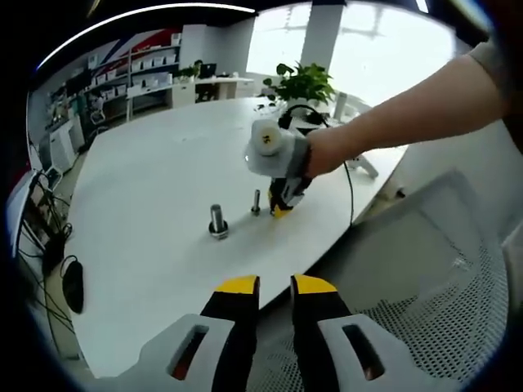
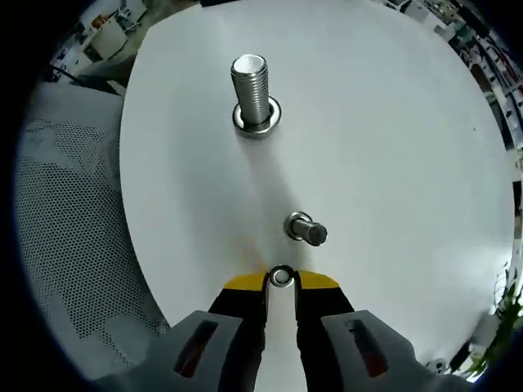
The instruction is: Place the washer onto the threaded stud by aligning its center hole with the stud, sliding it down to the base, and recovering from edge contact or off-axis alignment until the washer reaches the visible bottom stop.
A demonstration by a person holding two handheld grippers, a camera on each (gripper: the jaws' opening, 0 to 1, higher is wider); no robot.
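Carrying stage, by the look of it — washer (image 2: 281, 276) pinched between the yellow tips of the right gripper (image 2: 281, 279), not yet on any stud; seen in the right gripper view as a small metal ring, hole visible, right at the tip line, edges touching both jaws; jaws drawn close on it. Just beyond the tips, a small threaded stud (image 2: 306, 229) standing on the white table (image 2: 392, 147), near but apart from the washer; farther on, a larger threaded stud (image 2: 252, 88) with a washer-like ring already at its base. Likely target the small one, though not certain from these pictures. Next move calls for bringing the ring's hole over the stud's top, levelling it square to the axis, then lowering to the base — risk of catching the rim on the thread. In the left gripper view, right gripper (image 1: 282, 206) low beside the small stud (image 1: 256, 202), held by a person's hand (image 1: 323, 151); left gripper (image 1: 274, 286) held back off the table edge, jaws narrowly parted, holding nothing.
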